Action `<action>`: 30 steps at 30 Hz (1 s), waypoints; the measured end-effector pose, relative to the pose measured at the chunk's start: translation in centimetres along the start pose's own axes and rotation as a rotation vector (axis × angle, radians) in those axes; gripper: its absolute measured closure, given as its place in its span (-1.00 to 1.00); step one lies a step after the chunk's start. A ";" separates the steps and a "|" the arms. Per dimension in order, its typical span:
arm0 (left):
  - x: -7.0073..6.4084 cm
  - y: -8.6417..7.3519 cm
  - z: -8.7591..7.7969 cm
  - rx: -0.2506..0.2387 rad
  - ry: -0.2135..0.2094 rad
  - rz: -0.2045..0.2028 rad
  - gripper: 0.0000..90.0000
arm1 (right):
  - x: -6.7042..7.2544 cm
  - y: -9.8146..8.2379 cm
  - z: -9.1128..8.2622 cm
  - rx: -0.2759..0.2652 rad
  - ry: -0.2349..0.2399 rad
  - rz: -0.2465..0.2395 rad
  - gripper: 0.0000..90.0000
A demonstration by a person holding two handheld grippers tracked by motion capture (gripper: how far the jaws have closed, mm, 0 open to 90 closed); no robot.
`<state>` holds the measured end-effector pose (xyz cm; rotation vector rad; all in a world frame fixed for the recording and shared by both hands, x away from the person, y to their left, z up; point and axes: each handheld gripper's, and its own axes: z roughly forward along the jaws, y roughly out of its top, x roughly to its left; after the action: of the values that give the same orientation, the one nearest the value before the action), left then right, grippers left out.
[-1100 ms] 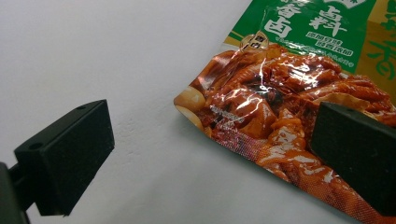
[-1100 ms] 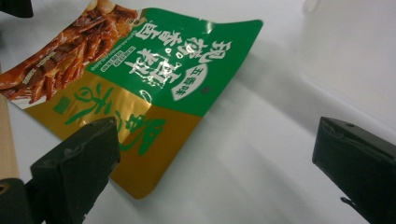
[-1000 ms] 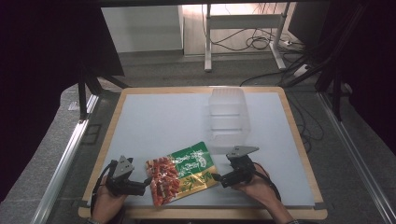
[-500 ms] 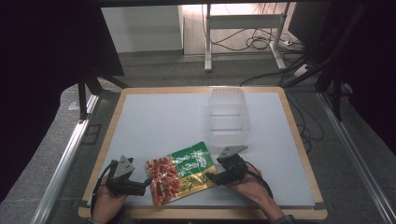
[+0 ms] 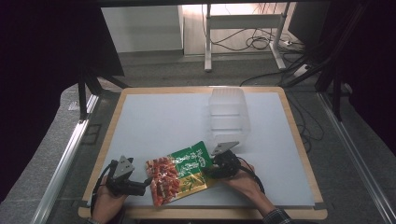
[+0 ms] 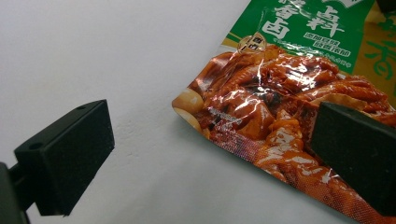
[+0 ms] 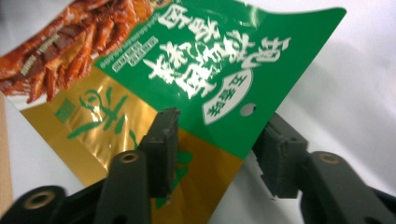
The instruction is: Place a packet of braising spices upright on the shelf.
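Observation:
A snack packet (image 5: 180,175), red, green and gold, lies near the table's front edge. My left gripper (image 5: 140,186) sits at its left, open wide; in the left gripper view the packet's red corner (image 6: 261,116) lies on the white surface between the two jaws, touching neither. My right gripper (image 5: 212,169) is at the packet's right end. In the right gripper view the green and gold edge (image 7: 205,88) passes between the jaws, one jaw over it and one under, with a gap left; that edge is raised off the table.
A clear plastic container (image 5: 227,114) stands behind the packet, right of centre. The white table top (image 5: 159,126) has a wooden rim (image 5: 299,135). Cables and a stand's legs lie on the floor beyond the far edge.
My right gripper has slid left to the packet, and its jaws now straddle the green edge. The left gripper has hardly moved.

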<state>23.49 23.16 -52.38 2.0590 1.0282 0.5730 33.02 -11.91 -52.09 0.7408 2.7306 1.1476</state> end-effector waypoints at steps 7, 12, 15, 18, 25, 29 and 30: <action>0.0 0.0 0.0 0.000 0.000 0.002 -1.00 | -0.3 0.8 0.6 -0.020 -0.005 -0.023 0.32; 0.0 0.0 0.0 -0.001 -0.001 0.000 -1.00 | -0.3 1.4 1.4 -0.003 0.001 -0.046 0.50; 0.0 0.0 0.0 -0.001 -0.001 0.001 -1.00 | -0.2 1.6 1.6 0.008 -0.006 -0.057 0.56; 0.0 0.0 0.0 -0.001 -0.001 0.000 -1.00 | 0.0 1.8 1.6 0.011 -0.005 -0.071 0.83; 0.0 0.0 0.0 -0.003 0.001 -0.001 -1.00 | 0.4 2.3 1.4 0.012 -0.007 -0.118 0.98; 0.1 0.0 0.0 -0.005 0.001 -0.005 -1.00 | 0.1 2.5 0.9 -0.009 0.020 -0.089 0.98; 0.1 0.0 0.0 -0.003 0.001 -0.003 -1.00 | 0.1 2.5 0.9 -0.009 0.020 -0.089 0.98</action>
<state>23.51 23.26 -52.39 2.0541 1.0306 0.5735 34.21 -9.77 -51.01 0.6038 2.7416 1.1541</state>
